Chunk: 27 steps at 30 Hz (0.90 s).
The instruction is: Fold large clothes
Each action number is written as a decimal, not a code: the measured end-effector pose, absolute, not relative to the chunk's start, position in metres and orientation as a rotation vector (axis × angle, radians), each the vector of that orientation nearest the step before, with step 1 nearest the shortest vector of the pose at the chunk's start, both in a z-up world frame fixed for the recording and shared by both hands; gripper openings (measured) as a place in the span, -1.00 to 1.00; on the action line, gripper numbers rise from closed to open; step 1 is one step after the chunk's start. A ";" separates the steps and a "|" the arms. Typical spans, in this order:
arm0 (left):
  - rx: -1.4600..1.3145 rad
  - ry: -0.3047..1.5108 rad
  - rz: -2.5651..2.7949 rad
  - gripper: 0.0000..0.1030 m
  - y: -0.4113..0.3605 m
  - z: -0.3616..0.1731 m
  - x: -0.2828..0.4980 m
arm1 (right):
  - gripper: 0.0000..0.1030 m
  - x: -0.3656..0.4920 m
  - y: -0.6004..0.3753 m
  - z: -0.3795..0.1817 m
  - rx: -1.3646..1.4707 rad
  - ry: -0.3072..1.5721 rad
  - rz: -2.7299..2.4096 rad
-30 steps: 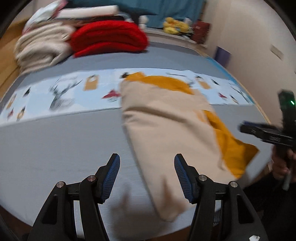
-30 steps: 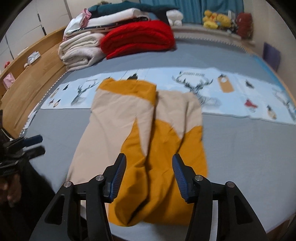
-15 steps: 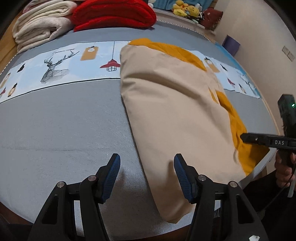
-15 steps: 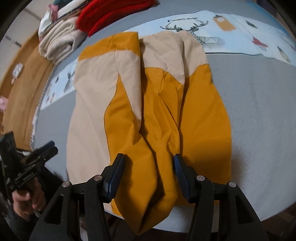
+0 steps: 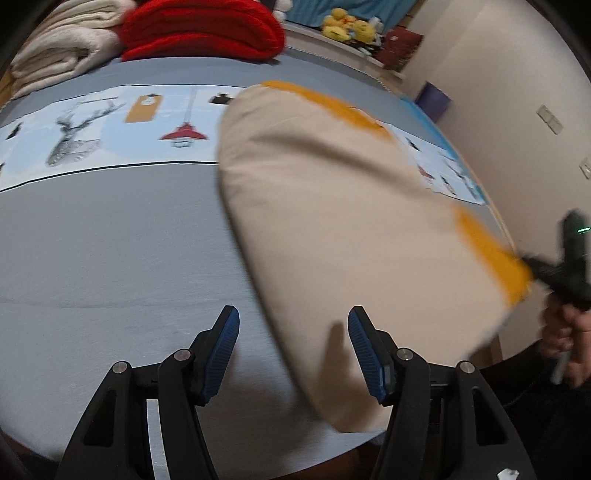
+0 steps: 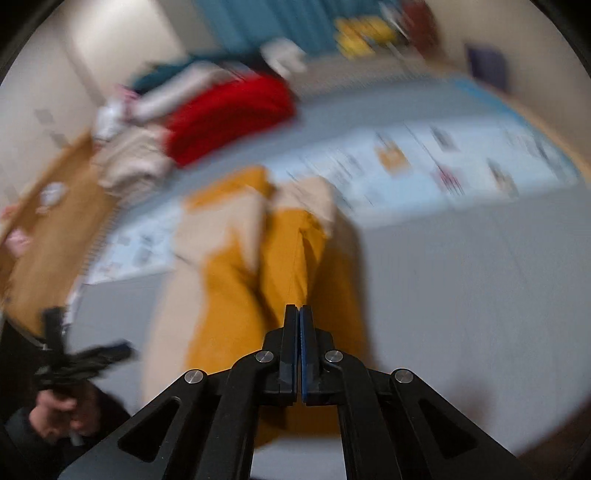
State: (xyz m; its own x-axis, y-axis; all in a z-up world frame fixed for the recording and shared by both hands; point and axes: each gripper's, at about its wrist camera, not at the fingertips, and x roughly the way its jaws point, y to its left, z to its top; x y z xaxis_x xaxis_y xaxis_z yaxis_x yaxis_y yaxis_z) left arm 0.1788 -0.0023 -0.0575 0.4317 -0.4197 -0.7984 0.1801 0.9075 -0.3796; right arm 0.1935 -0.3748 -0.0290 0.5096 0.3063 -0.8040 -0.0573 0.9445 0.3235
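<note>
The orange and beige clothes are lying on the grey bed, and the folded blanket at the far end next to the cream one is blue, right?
Almost. The orange and beige clothes do lie on the grey bed, but the folded blanket beside the cream one is red, not blue. The left wrist view shows it clearly.
</note>
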 end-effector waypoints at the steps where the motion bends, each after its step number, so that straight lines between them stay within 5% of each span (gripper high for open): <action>1: -0.252 1.074 -0.393 0.14 -0.007 -0.060 0.180 | -0.99 0.196 -0.376 -0.045 0.269 1.068 0.205; 9: -0.195 1.213 -0.365 0.24 -0.022 -0.091 0.187 | -0.87 0.203 -0.371 -0.079 0.250 1.128 0.189; 11: -0.224 1.222 -0.368 0.25 -0.018 -0.092 0.188 | -0.63 0.207 -0.378 -0.074 0.320 1.111 0.196; 13: -0.228 1.224 -0.368 0.26 -0.017 -0.094 0.188 | -0.17 0.208 -0.383 -0.072 0.386 1.099 0.224; 15: -0.217 1.221 -0.366 0.26 -0.018 -0.093 0.188 | -0.13 0.203 -0.381 -0.069 0.393 1.097 0.255; 20: -0.213 1.220 -0.366 0.27 -0.019 -0.093 0.186 | -0.13 0.197 -0.343 -0.081 0.235 1.182 0.360; 21: -0.214 1.220 -0.367 0.27 -0.019 -0.093 0.187 | -0.25 0.194 -0.336 -0.084 0.178 1.192 0.364; 22: -0.213 1.219 -0.368 0.28 -0.020 -0.092 0.187 | -0.78 0.192 -0.329 -0.085 0.120 1.193 0.368; 23: -0.211 1.217 -0.367 0.27 -0.020 -0.092 0.188 | -0.90 0.190 -0.325 -0.085 0.083 1.186 0.378; 27: -0.207 1.187 -0.416 0.27 -0.027 -0.082 0.185 | -0.95 0.178 -0.340 -0.053 0.168 1.060 0.389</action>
State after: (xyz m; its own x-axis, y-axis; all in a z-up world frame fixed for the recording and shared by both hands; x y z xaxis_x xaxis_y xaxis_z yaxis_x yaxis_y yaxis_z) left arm 0.1852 -0.0272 -0.0818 0.3109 -0.4190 -0.8531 0.2053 0.9060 -0.3702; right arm 0.1783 -0.3397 -0.0528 0.4287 0.3898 -0.8151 -0.2303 0.9195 0.3186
